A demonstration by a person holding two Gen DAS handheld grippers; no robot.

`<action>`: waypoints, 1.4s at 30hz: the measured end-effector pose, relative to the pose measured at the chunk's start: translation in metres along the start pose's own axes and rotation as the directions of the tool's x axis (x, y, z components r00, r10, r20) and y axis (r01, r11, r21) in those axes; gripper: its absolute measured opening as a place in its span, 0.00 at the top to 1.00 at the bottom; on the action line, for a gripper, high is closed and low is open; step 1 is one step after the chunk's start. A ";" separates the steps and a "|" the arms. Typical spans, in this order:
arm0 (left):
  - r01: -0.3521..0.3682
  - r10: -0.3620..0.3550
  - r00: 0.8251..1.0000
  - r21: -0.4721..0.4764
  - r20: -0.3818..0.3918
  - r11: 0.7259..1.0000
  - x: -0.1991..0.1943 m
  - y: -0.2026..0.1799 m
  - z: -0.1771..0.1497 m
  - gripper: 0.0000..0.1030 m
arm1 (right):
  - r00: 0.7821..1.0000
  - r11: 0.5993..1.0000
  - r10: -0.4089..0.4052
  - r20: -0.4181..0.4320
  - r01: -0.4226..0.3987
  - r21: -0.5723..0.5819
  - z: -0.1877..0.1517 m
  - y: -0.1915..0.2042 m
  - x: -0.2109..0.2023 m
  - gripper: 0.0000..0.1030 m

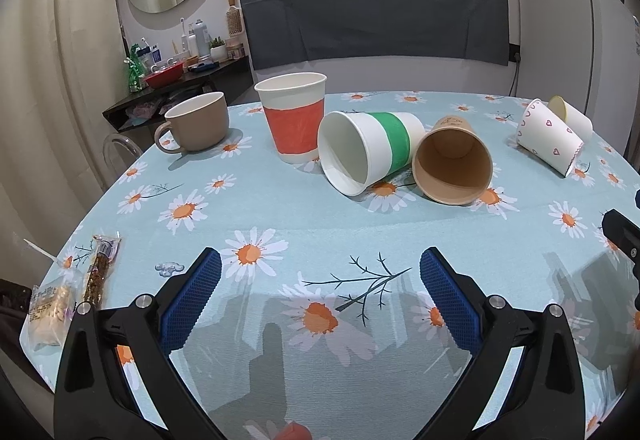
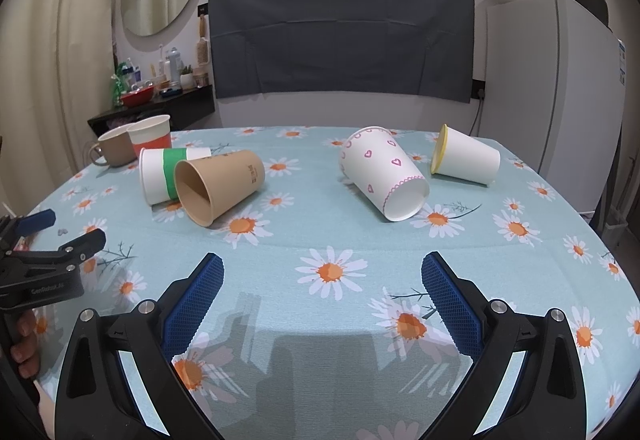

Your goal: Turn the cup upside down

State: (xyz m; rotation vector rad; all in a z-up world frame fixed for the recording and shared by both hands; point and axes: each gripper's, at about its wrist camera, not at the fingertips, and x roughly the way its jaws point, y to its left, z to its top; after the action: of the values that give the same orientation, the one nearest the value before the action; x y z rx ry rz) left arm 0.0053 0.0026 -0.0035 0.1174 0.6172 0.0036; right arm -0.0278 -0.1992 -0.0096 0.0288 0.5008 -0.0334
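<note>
On the daisy-cloth surface [image 1: 280, 208], no cup is flipped yet.

Surface first: wide bare cloth lies between both claws and the cups, its near edge just under the claws. Mug [image 1: 196, 124] and red cup [image 1: 294, 116] stand upright at the far left; green cup [image 1: 372, 148], brown cup [image 1: 452, 164], heart cup [image 2: 384, 172] and yellow-rimmed cup [image 2: 466, 156] lie on their sides. Left claw [image 1: 320, 276] and right claw [image 2: 322, 278] hover spread, holding nothing; all the work looks still ahead.

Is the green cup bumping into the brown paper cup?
Touching. In the left wrist view the green cup lies pressed against the brown paper cup, no tablecloth showing between them.
</note>
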 end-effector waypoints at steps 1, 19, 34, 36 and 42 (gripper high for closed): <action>0.003 -0.003 1.000 -0.006 -0.006 1.000 0.001 0.001 0.000 0.05 | 1.000 1.000 0.000 0.000 0.000 0.000 0.000 0.000 0.000 0.07; 0.066 -0.075 0.992 -0.095 -0.100 0.993 0.021 0.030 0.022 0.05 | 0.999 0.999 -0.017 -0.045 0.018 0.034 0.000 -0.003 0.009 0.07; 0.124 -0.123 0.984 0.001 -0.128 0.992 0.056 0.004 0.064 0.06 | 0.993 0.992 0.078 -0.092 -0.069 0.103 0.002 -0.013 0.019 0.07; 0.139 -0.137 0.980 0.006 -0.142 0.990 0.063 0.001 0.066 0.06 | 0.990 0.990 0.096 -0.101 -0.084 0.114 0.003 -0.014 0.021 0.07; 0.148 -0.147 0.972 -0.008 -0.185 0.989 0.083 -0.001 0.068 0.13 | 0.984 0.986 0.128 -0.124 -0.113 0.125 0.003 -0.014 0.026 0.07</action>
State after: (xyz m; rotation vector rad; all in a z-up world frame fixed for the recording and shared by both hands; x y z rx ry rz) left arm 0.1120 -0.0030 0.0041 0.0771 0.8106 -0.1324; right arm -0.0043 -0.2139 -0.0197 0.1774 0.6283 0.0581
